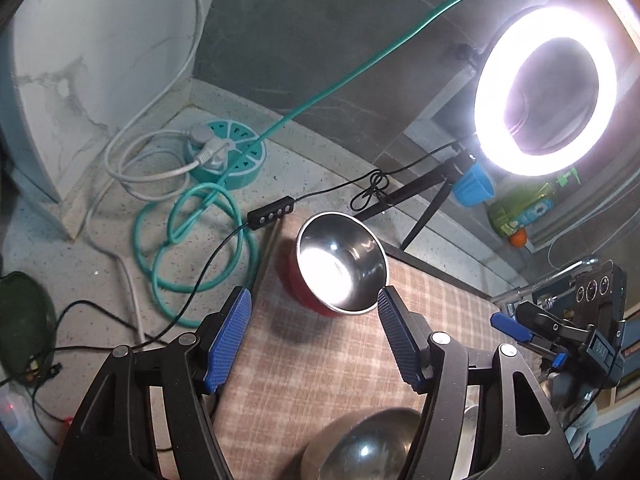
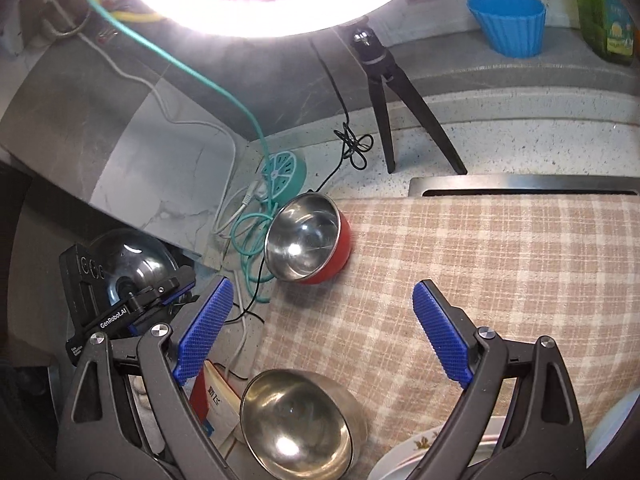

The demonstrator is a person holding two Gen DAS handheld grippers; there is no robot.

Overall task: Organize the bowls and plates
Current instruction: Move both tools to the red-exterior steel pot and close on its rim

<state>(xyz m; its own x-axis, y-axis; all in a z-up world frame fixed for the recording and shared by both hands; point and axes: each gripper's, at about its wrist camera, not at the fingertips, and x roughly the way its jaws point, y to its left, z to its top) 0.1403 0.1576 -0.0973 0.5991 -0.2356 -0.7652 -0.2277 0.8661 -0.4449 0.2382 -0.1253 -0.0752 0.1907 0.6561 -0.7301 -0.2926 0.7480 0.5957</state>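
Observation:
A red bowl with a shiny steel inside [image 1: 340, 264] lies tilted near the far left corner of a checked cloth [image 1: 320, 360]. My left gripper [image 1: 314, 292] is open just short of it, with nothing between its blue pads; its right fingertip is close to the bowl's rim. A plain steel bowl [image 1: 360, 448] sits below the fingers at the near edge. In the right wrist view the red bowl [image 2: 308, 240] lies ahead and the steel bowl [image 2: 296, 420] sits under my open, empty right gripper [image 2: 322, 284]. A flowered white plate [image 2: 412, 452] shows at the bottom right.
A lit ring light [image 1: 546, 92] on a black tripod [image 2: 384, 92] stands behind the cloth. A teal power strip [image 1: 232, 152] and coiled cables [image 1: 192, 248] lie on the speckled counter to the left. A blue cup [image 2: 508, 24] and a green bottle [image 1: 520, 208] stand at the back.

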